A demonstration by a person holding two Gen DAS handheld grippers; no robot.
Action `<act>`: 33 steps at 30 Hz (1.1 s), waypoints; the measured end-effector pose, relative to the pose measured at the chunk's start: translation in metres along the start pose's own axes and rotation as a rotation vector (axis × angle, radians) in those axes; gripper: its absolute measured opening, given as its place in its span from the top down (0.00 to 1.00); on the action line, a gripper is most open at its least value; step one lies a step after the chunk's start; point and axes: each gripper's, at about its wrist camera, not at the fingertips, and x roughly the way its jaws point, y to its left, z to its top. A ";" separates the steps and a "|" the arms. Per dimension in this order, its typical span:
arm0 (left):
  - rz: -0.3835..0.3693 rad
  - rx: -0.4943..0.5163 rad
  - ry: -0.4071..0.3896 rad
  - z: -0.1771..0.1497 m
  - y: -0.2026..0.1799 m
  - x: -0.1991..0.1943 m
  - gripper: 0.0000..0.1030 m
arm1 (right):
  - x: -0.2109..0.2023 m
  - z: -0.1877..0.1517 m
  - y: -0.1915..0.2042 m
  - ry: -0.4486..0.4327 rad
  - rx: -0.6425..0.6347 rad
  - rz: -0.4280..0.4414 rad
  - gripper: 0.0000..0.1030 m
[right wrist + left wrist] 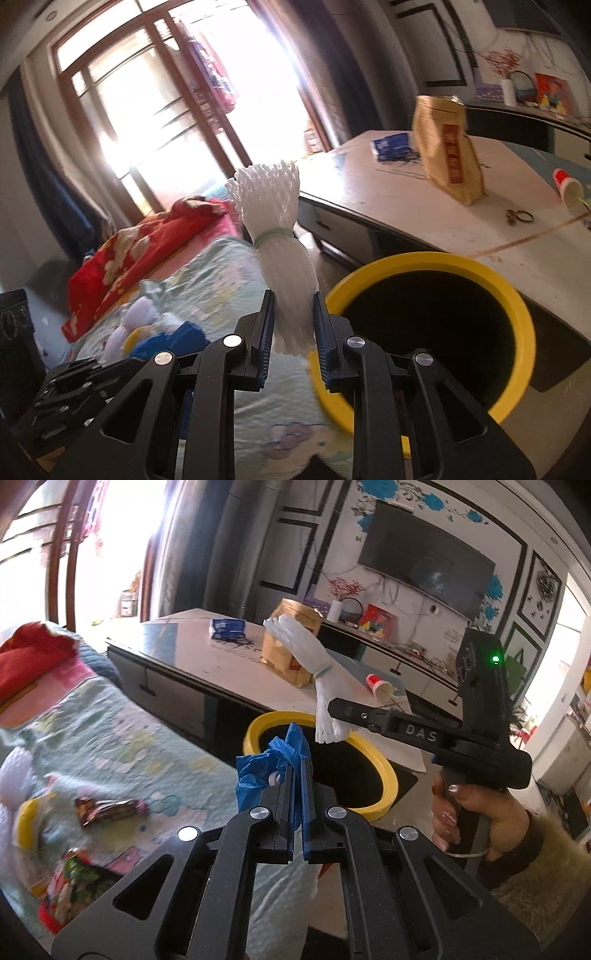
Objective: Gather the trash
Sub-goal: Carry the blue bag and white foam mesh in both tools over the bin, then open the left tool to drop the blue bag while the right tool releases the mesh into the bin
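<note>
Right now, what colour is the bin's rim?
Yellow; the bin's rim shows best in the right wrist view.

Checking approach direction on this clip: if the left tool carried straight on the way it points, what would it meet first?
Probably the yellow-rimmed bin: the left tool, shut on blue crumpled trash, points at its dark opening. The white foam netting in the right tool hangs near that line; depth is unclear.

**Black two-finger grippers, blue-ribbed pads, fuzzy beige sleeve**

Both tools are matte black plastic. The left gripper (pixel 298 775) has angular linkage arms behind the jaws, each pivot capped by a round silver screw, with triangular cut-outs further back. The right gripper (pixel 293 317) matches it, its fingers (pixel 266 332) lined with ribbed blue pads. Seen side-on, it carries "DAS" lettering behind the jaws, a pistol grip and a green light. The hand (pixel 476 812) shows polished nails and a fuzzy beige sleeve (pixel 546 871).
</note>
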 end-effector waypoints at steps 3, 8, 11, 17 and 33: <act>-0.013 0.023 0.014 0.002 -0.010 0.014 1.00 | 0.001 -0.001 -0.017 0.000 0.031 -0.030 0.80; -0.040 0.046 0.032 0.007 -0.021 0.035 1.00 | 0.002 -0.003 -0.047 0.010 0.088 -0.073 0.80; -0.053 0.055 0.043 0.009 -0.026 0.047 1.00 | 0.001 -0.006 -0.064 0.013 0.125 -0.092 0.80; -0.075 0.072 0.066 0.010 -0.036 0.070 1.00 | -0.002 -0.011 -0.090 0.017 0.182 -0.121 0.80; -0.076 0.026 0.104 0.010 -0.028 0.104 0.41 | -0.005 -0.017 -0.117 0.048 0.273 -0.144 0.54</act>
